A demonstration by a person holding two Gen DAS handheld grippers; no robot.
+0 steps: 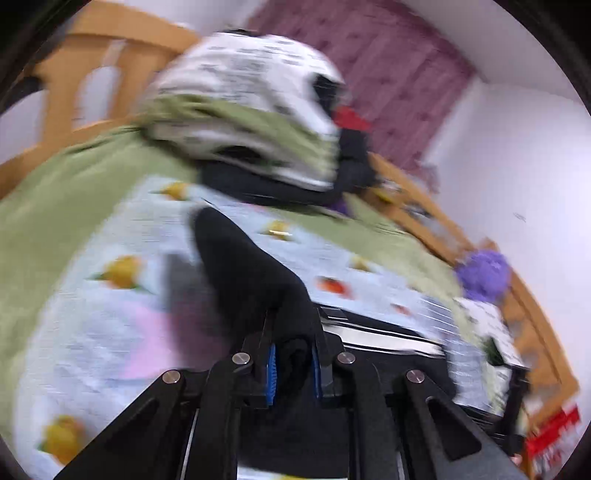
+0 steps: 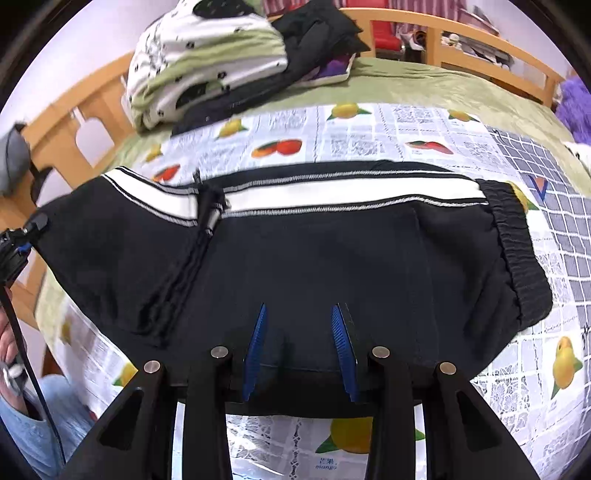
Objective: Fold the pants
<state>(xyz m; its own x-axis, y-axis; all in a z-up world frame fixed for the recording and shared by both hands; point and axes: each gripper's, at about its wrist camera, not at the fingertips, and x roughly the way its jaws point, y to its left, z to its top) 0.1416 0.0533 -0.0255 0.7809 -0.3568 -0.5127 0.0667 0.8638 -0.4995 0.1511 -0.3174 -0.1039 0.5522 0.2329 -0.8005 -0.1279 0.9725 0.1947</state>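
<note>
Two grippers on one pair of black pants (image 2: 314,258), which lies spread across a fruit-printed cloth (image 2: 369,133) on a green bedspread (image 2: 424,85). Pants: black fabric with a white side stripe (image 2: 332,195) edged in thin grey lines, elastic waistband (image 2: 517,251) toward the right of the right wrist view, a black drawstring (image 2: 203,229) trailing across the stripe. Left gripper (image 1: 291,363): blue-padded fingers drawn close and clamped on a bunched fold of the black fabric, which rises in a ridge ahead of the fingers; this view is motion-blurred. In the right wrist view the same gripper shows at the far left edge, at the pants' left end. Right gripper (image 2: 299,350): fingers spread apart over the near edge of the pants, blue pads (image 2: 255,354) against the fabric, nothing pinched between them. Further items: a heap of white, green and black clothing (image 2: 207,66) at the far side of the bed; a wooden bed frame (image 2: 461,33); a purple fluffy object (image 2: 574,107) at right.
</note>
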